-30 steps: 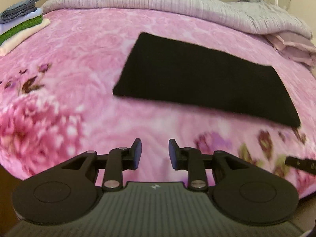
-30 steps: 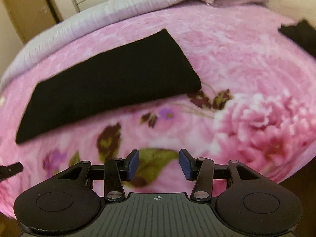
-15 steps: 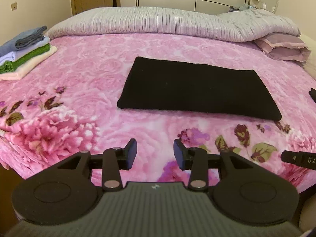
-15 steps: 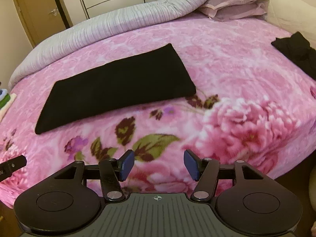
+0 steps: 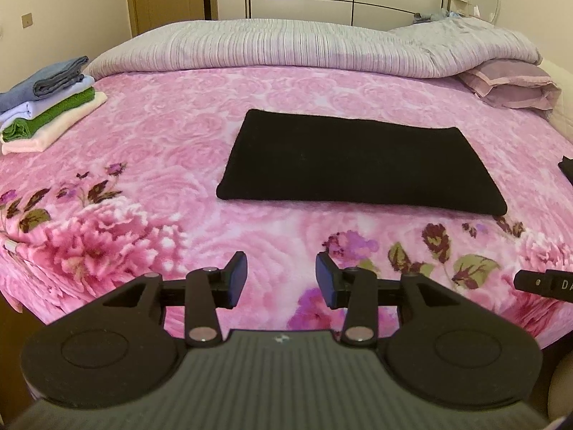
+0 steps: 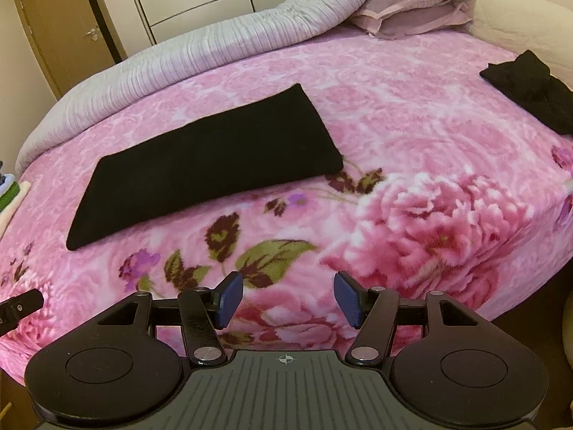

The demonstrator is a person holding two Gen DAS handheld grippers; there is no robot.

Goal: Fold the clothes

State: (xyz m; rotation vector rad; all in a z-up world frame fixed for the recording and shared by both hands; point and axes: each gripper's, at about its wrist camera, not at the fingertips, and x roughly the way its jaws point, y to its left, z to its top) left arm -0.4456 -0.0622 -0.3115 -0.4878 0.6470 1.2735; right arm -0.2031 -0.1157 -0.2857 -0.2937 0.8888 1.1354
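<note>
A black garment (image 5: 354,161) lies folded into a flat long rectangle in the middle of the pink flowered bed; it also shows in the right wrist view (image 6: 204,165). My left gripper (image 5: 281,279) is open and empty, held back over the bed's near edge, well short of the garment. My right gripper (image 6: 287,299) is open and empty, also back at the near edge. A second black garment (image 6: 533,89) lies crumpled at the bed's right side.
A stack of folded clothes (image 5: 46,104) sits at the bed's far left. A rolled grey duvet (image 5: 304,48) and a purple pillow (image 5: 512,84) lie along the far side. The pink blanket (image 5: 161,150) covers the bed. A door and wardrobe stand behind.
Both grippers have pulled back and up from the bed, so the garment looks farther away. Both jaws have opened a little wider. The garment has not moved.
</note>
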